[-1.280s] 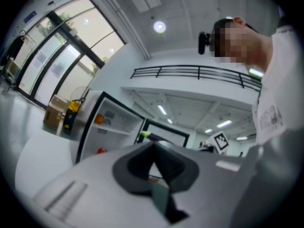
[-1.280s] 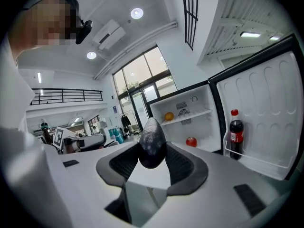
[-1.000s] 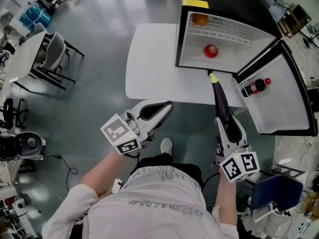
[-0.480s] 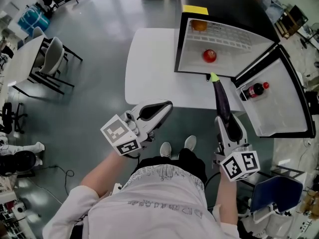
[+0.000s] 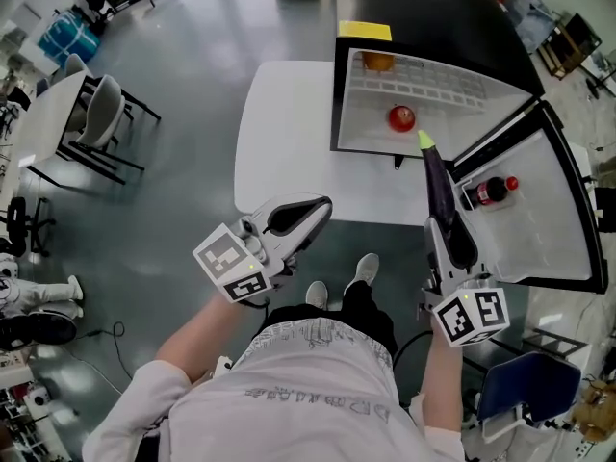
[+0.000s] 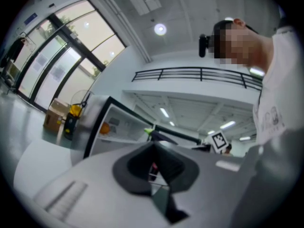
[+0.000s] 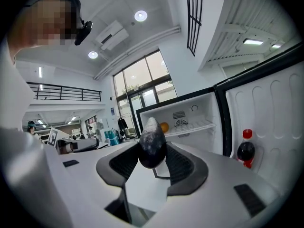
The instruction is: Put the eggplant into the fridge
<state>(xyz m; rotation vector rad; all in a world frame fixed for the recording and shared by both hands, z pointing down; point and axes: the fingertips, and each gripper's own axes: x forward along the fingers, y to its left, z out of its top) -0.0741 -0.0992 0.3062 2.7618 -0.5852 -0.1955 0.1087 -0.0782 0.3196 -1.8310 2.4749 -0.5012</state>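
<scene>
Purple eggplant [image 5: 440,191] clamped in right claw [image 5: 449,234], centre right, tip near the open fridge [image 5: 366,114]; carrying step, likely next easing it inside; left claw [image 5: 313,210] together, empty

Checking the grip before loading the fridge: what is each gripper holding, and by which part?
The right gripper grips the eggplant by its thick dark end, green tip forward. The left gripper is shut, holding nothing.
</scene>
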